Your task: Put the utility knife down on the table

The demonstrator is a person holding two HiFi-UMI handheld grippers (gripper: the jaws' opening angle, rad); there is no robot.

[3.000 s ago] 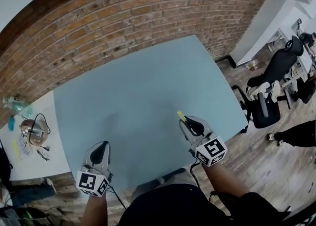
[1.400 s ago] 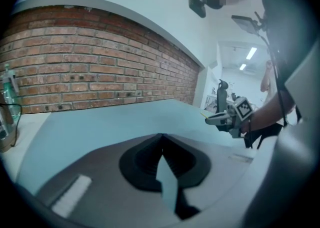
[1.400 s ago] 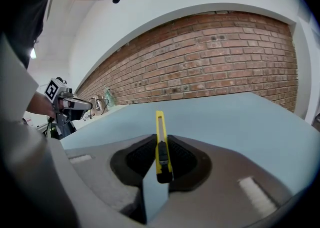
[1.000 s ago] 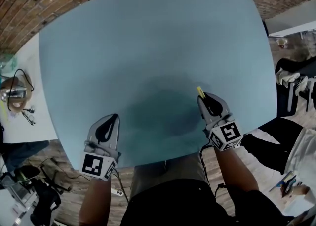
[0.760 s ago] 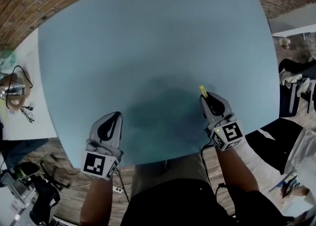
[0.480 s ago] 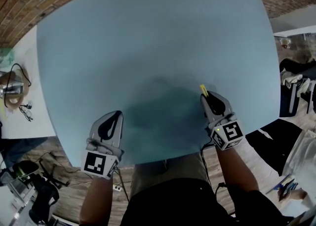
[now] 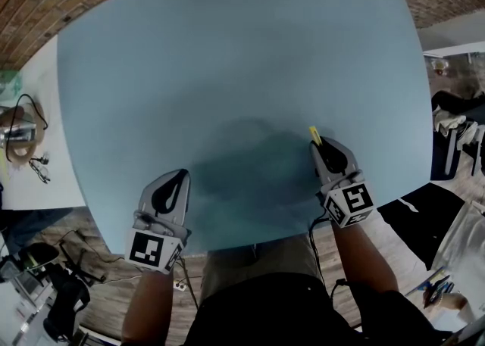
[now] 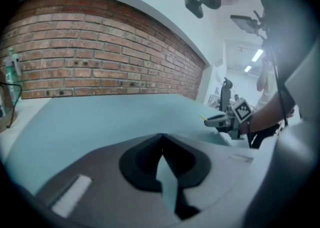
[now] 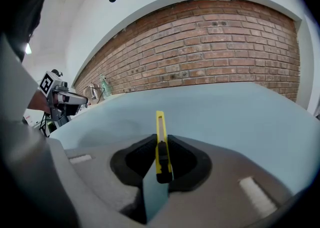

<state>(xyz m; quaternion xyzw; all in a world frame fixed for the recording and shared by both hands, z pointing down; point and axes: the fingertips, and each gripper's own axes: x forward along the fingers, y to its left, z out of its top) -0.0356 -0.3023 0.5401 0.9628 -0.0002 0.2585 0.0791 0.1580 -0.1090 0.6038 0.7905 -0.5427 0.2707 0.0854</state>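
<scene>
Pinching yellow utility knife point(image 9: 160, 144) tip-forward, right gripper point(image 7: 319, 145) hovers over table point(image 7: 227, 57) — likely poised for set-down; left gripper point(image 7: 178, 178) closed, empty — idle.

In the head view, the grey right gripper point(image 7: 323, 146) hides all but the tip of the yellow plastic utility knife point(image 7: 314, 136).

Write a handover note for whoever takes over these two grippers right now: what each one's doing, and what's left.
Right gripper: shut on the yellow utility knife, which stands on edge with its tip poking forward past the jaws, over the near right part of the blue table.
Left gripper: shut, empty, at the table's near left edge.
Done: knife is over the table.
Left: lower it, open the jaws, and back off.
</scene>
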